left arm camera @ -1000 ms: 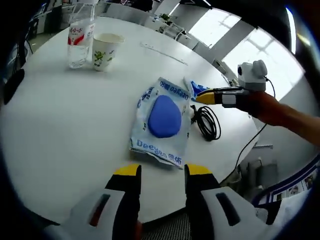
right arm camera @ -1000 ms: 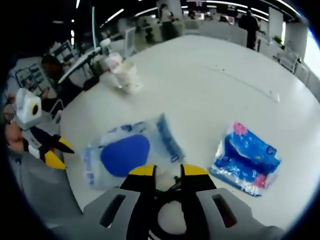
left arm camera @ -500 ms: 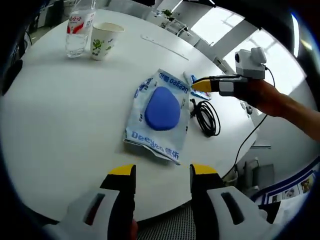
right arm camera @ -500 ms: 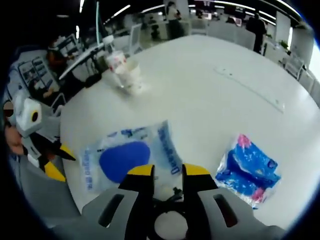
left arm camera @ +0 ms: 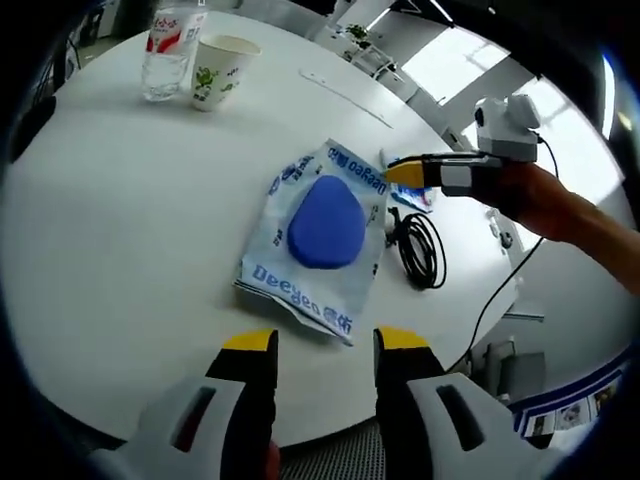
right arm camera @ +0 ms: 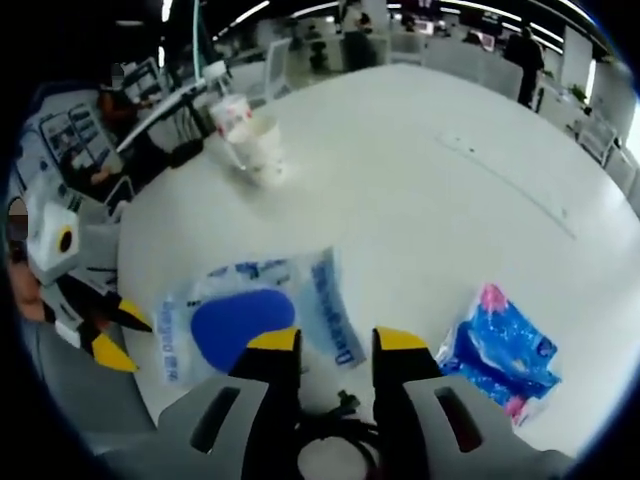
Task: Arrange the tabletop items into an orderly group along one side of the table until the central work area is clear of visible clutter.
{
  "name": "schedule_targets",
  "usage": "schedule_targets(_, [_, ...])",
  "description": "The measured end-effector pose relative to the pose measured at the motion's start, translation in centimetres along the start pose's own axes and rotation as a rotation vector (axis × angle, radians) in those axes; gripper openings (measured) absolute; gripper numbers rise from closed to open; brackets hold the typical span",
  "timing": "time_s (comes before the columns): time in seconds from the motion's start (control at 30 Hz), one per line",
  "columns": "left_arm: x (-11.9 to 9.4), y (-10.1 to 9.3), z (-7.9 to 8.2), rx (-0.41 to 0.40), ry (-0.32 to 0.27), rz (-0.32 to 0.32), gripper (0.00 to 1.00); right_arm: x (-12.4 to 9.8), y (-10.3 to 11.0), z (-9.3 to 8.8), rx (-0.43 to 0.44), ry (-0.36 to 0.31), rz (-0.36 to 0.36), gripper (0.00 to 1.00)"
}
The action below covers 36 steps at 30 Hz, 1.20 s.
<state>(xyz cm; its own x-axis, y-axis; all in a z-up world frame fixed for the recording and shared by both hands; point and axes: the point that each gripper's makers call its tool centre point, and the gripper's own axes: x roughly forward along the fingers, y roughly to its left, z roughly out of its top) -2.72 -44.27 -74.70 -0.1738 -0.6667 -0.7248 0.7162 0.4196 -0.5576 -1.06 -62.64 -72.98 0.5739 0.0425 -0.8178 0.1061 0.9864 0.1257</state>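
Note:
A clear packet printed "Deegeo" with a blue oval item inside lies mid-table, just ahead of my left gripper, which stands open and holds nothing. A coiled black cable lies to the packet's right. My right gripper reaches in above the cable, in a person's hand. In the right gripper view my right gripper is open over the cable, with the packet to its left and a blue tissue pack to its right. The left gripper shows at the left edge.
A water bottle and a paper cup stand together at the far side, seen as bottle and cup from the other side. A thin white strip lies beyond. The round white table's edge runs close to the cable.
The right gripper's jaws have spread a little and its view has drawn back, so the cable sits lower between them. The packet, cable, tissue pack, bottle and cup lie where they were.

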Motion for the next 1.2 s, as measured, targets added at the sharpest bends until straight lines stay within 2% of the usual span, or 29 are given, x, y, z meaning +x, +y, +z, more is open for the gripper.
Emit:
schedule_targets(0.27, [0.7, -0.8, 0.1, -0.006, -0.001, -0.01, 0.37, 0.4, -0.1, -0.1, -0.007, 0.014, 0.012, 0.25])
schedule_targets(0.57, [1.2, -0.9, -0.2, -0.017, 0.011, -0.004, 0.35, 1.1, -0.4, -0.7, 0.001, 0.035, 0.024, 0.24])
schedule_targets(0.9, [2.0, -0.9, -0.8, -0.063, 0.009, 0.01, 0.32, 1.7, -0.2, -0.6, -0.009, 0.041, 0.04, 0.24])
schedule_targets(1.2, [2.5, -0.9, -0.6, -0.072, 0.003, 0.019, 0.27, 2.0, 0.1, -0.7, -0.016, 0.045, 0.047, 0.24])
